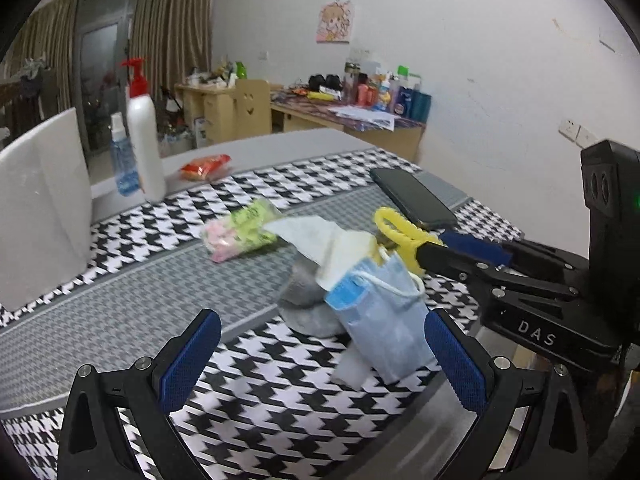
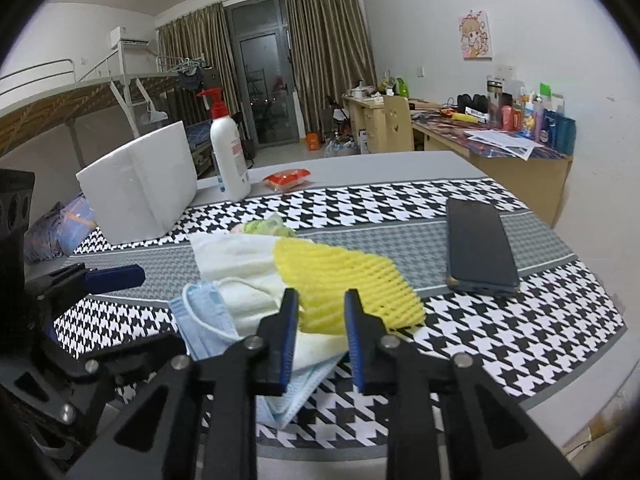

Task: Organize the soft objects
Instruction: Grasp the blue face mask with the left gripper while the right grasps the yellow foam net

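A loose pile is gathered mid-worktop: blue face mask (image 1: 380,320), white cloth (image 2: 240,264), yellow foam net (image 2: 344,280). A packet (image 1: 240,232) at eleven o'clock remains. Left jaws are spread empty; right jaws are part-open around the net's edge.

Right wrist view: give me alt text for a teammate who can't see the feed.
The right claw reaches down at a yellow foam net lying on a pile of soft things, a white cloth and a blue face mask, on a houndstooth table cover; its pads do not visibly press the net. A dark phone lies to the right, and a white foam box and pump bottle stand behind.
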A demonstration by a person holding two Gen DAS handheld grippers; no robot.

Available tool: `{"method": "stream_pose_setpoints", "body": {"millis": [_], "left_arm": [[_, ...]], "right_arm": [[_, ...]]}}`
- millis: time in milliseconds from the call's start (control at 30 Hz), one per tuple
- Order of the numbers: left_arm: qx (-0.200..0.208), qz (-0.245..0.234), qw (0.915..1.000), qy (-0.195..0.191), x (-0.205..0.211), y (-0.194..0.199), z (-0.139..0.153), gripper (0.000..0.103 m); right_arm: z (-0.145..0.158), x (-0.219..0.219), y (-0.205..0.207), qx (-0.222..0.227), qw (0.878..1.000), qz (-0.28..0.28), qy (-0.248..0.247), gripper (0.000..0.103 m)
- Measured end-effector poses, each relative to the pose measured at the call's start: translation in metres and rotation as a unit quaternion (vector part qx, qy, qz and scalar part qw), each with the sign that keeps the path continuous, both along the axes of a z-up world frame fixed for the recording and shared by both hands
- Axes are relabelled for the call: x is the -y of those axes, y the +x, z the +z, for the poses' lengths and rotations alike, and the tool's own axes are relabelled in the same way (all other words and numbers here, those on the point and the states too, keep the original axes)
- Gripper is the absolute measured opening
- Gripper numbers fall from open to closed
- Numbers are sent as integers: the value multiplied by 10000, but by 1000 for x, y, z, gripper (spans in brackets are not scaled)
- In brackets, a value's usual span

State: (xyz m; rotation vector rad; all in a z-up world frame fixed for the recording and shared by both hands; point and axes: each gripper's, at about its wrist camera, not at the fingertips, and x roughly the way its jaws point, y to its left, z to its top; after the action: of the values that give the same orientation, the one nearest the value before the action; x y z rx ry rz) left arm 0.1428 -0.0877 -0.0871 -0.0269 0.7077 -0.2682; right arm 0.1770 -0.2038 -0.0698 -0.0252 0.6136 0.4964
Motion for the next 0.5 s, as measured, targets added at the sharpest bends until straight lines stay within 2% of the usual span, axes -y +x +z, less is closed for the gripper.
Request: {"method": "stream_pose_setpoints", "body": {"millis": [33,67,133,300,467,500], "left_arm": [[-33,-26,10000,-20,2,0,-1,102],[-52,-28,10000,-21,3,-1,-1,101],[-113,-74,9999,8,6,1,-4,93],[-363,-224,9991,-21,15,8,-13,83],[-498,-455,9975,-204,25,12,-17,80],[-506,-504,9972,-208,27,13,-17,74]], "right_arm": [[0,2,1,-33,10000,-17,18,56],[0,4,1,-32,10000,-50,53,60],[1,7,-1,33,9999,-114,95,60],[-1,14,1,-10,9998,-195,101,60],[-4,18,2,-74,9996,-269,104,61],[-4,19,2,-85,9995,-269,106,61]]}}
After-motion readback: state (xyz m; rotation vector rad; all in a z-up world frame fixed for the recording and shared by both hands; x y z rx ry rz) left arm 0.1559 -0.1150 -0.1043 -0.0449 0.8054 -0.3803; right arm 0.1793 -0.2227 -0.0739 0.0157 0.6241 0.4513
